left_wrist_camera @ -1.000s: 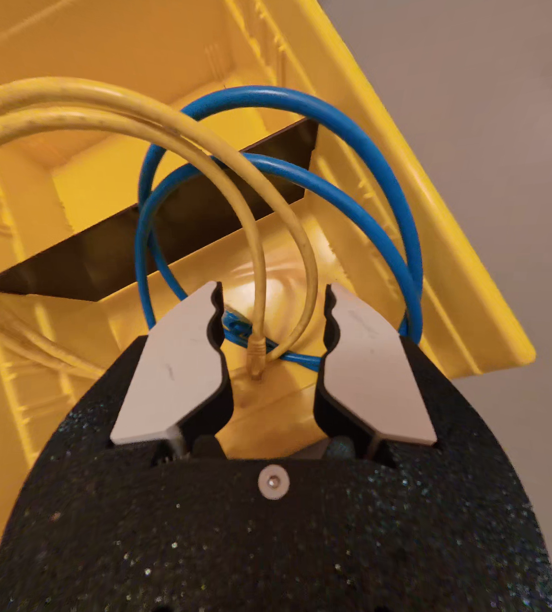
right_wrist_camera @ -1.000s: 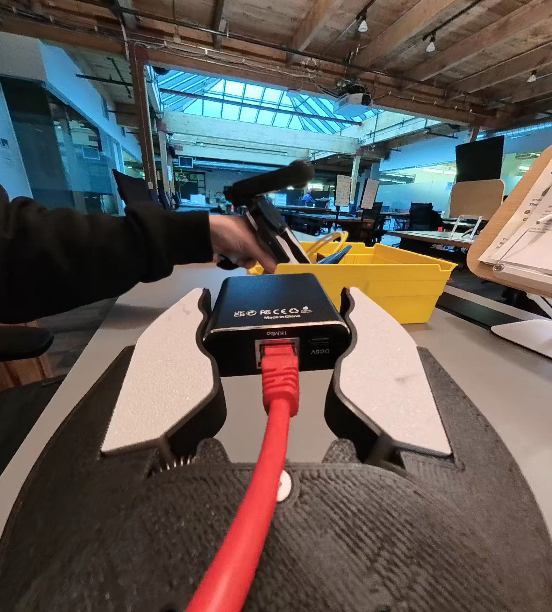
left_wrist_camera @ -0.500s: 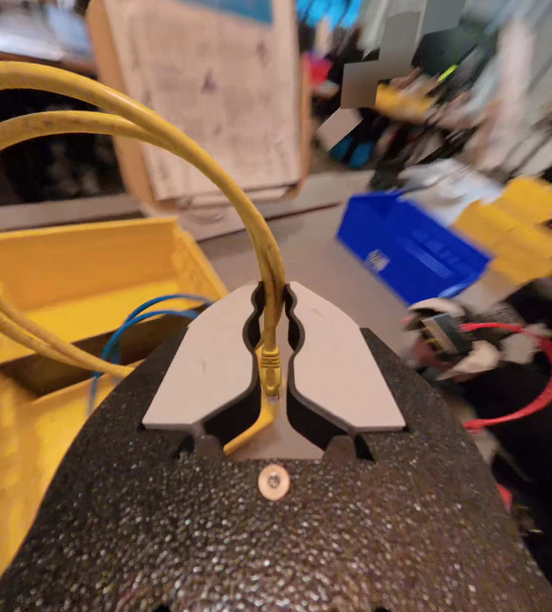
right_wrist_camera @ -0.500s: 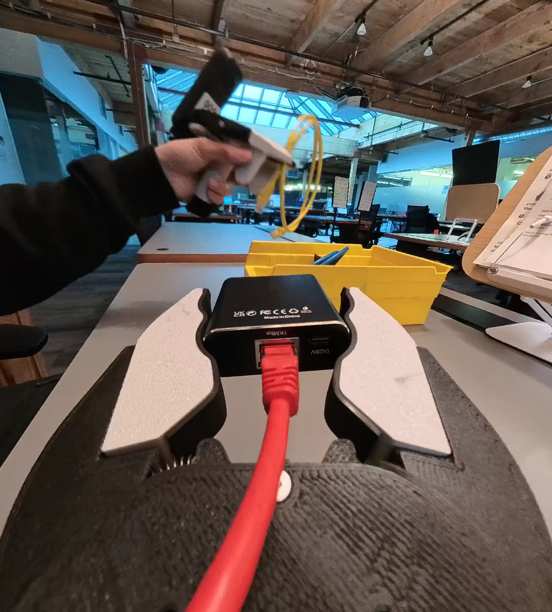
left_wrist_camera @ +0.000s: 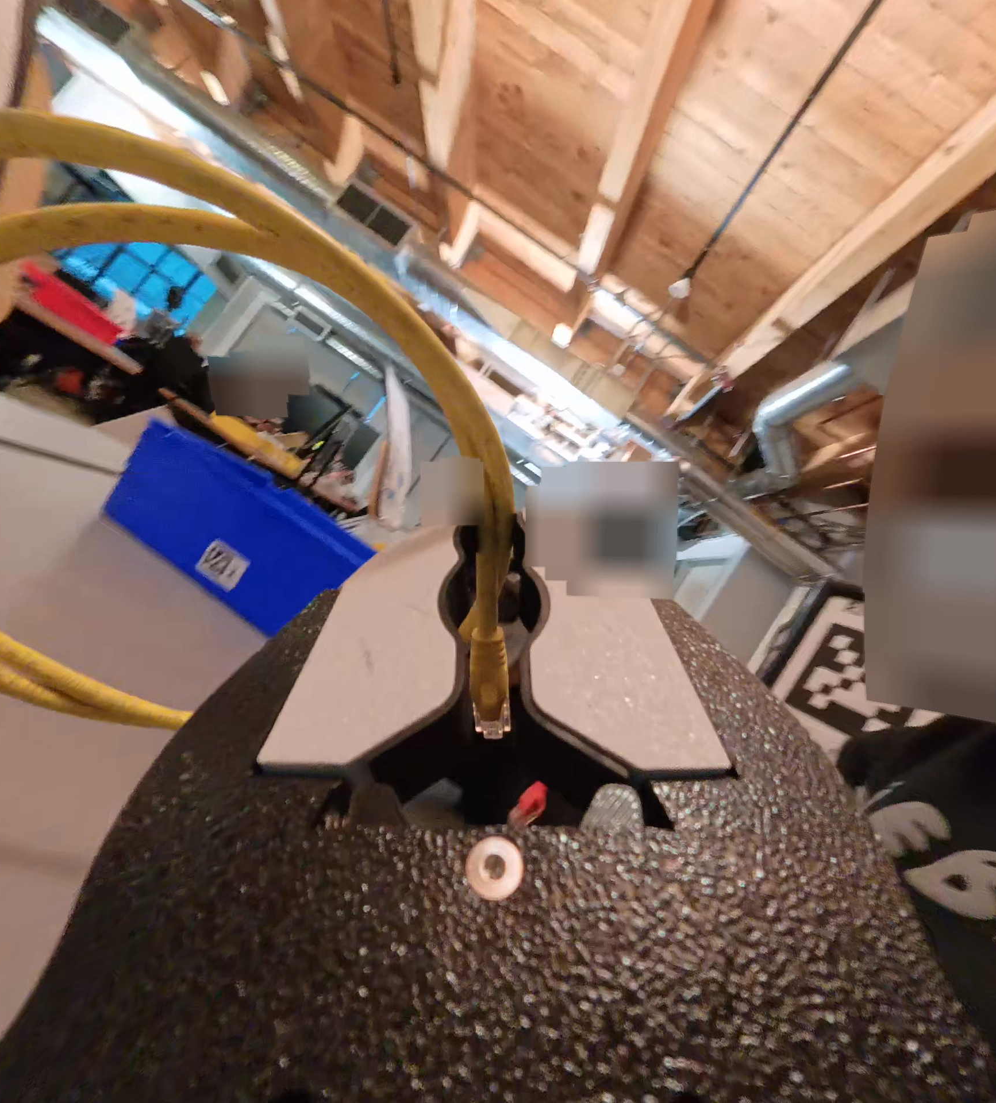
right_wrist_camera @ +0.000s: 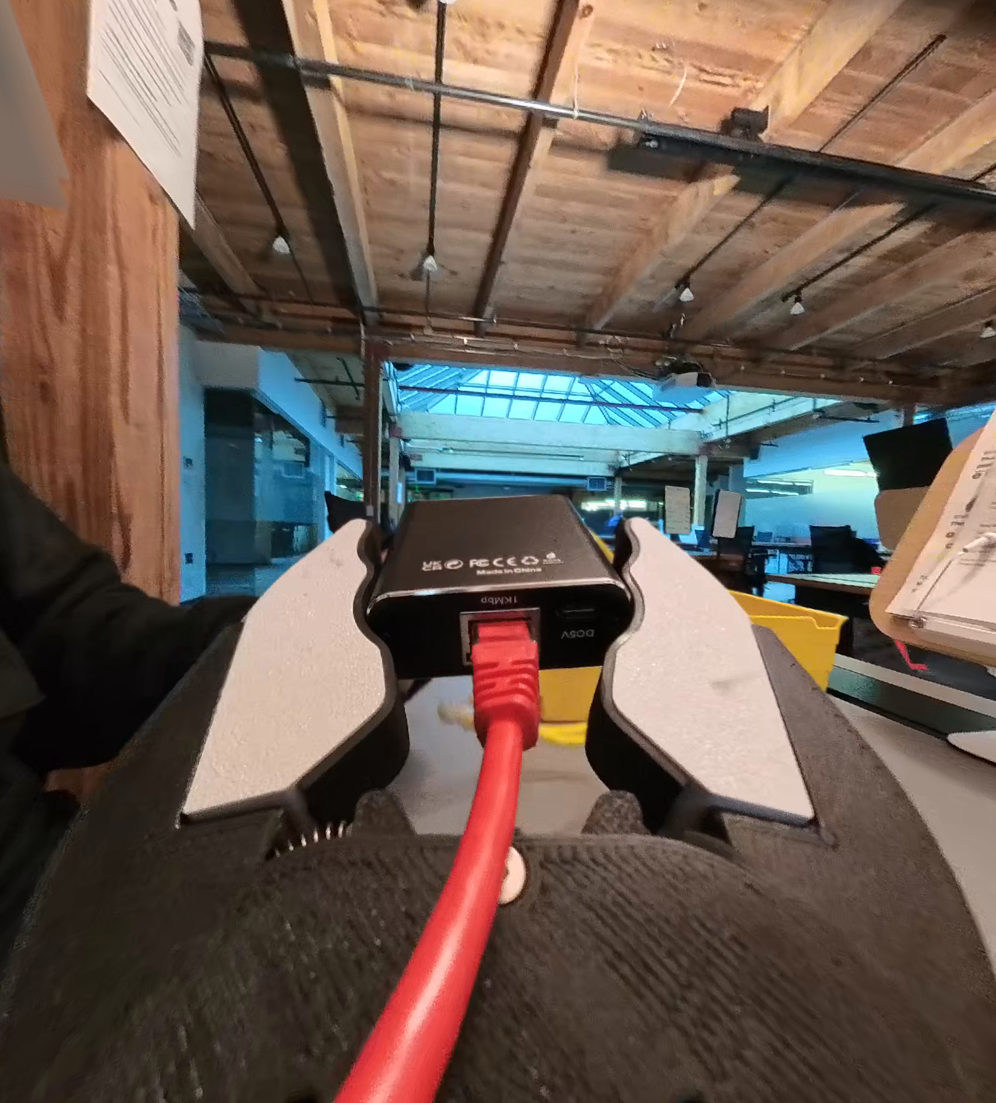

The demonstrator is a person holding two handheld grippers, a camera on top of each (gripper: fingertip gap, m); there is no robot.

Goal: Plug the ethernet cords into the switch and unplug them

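Observation:
My left gripper (left_wrist_camera: 492,537) is shut on a yellow ethernet cord (left_wrist_camera: 364,286), just behind its plug (left_wrist_camera: 489,686). The plug points back toward the camera and the cord loops up and off to the left. My right gripper (right_wrist_camera: 498,531) is shut on the black switch (right_wrist_camera: 498,567) and holds it above the table. A red cord (right_wrist_camera: 483,835) is plugged into the switch's near port. A blurred yellow plug (right_wrist_camera: 453,713) shows just below the switch. A bit of the red plug (left_wrist_camera: 530,798) shows under my left fingers.
A yellow bin (right_wrist_camera: 782,632) stands behind the switch on the grey table (right_wrist_camera: 931,835). A document stand (right_wrist_camera: 973,537) is at the right, a wooden post (right_wrist_camera: 83,358) and a black sleeve (right_wrist_camera: 35,627) at the left. A blue bin (left_wrist_camera: 232,525) sits on the table.
My left gripper closed on the yellow cord, lifted it out of the yellow bin and swung toward the switch. My right gripper raised and tilted the switch upward.

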